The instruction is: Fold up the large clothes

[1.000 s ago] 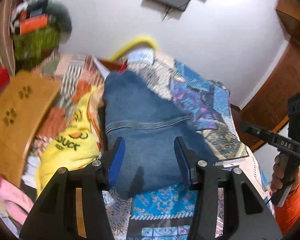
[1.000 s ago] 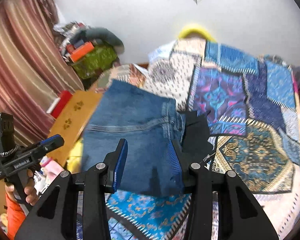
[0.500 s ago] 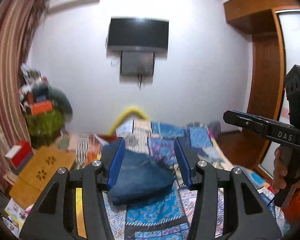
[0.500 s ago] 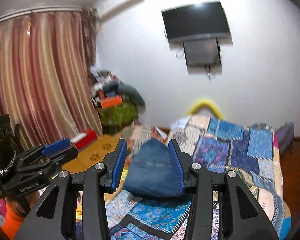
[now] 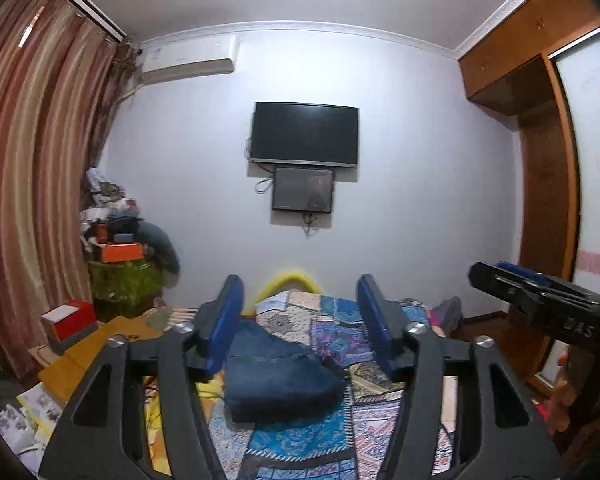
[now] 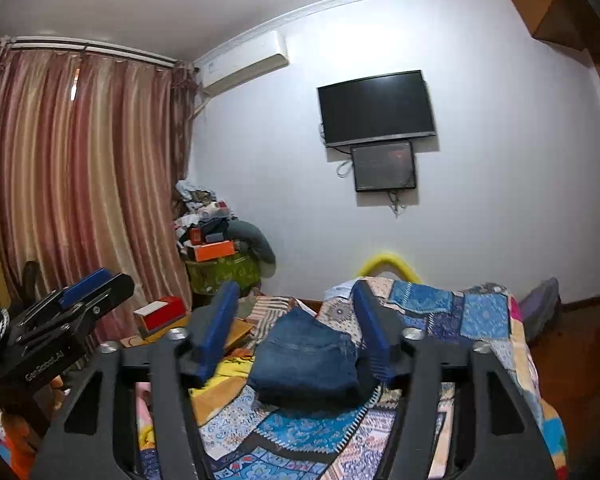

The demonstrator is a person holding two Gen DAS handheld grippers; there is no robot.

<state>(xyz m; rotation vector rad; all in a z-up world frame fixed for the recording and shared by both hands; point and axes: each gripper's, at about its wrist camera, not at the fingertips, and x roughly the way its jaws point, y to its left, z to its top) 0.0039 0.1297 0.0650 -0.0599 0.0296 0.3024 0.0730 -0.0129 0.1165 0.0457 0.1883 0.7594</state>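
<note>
**Jeans folded and released on the bed; more laundry waits at the side**

White walls, a dark flat television mounted on the wall point(image 5: 305, 135) and striped reddish-pink curtains point(image 6: 80, 184) are seen behind a bed covered by a blue and cream patchwork quilt point(image 6: 452, 312). On that quilt, toward the side nearer the curtains, the folded blue denim jeans point(image 6: 306, 360) are laid as a compact, thick bundle, with the waistband seam visible across the top layer. The bundle is touched by nothing.

The left tongs point(image 5: 296, 324) are held level above the near end of the bed, with the blue-padded jaws set wide apart and nothing between them; the jeans are only seen through the gap, well beyond the pads. The right tongs point(image 6: 296, 332) are held likewise, wide and empty. Both pairs of jaws have just been opening, and no cloth is caught in either.

The folding of this garment is judged to be finished: the fold is closed, the bundle is set down, and both tongs are clear of it. Its edges look slightly uneven at the near corner, though whether any tidying is needed cannot be told.

A crumpled yellow printed garment point(image 6: 220, 392) is lying beside the jeans, partly under them, and pink cloth point(image 6: 144, 400) is glimpsed lower down behind the tongs. These appear unfolded, so further pieces are probably left to be done
</note>
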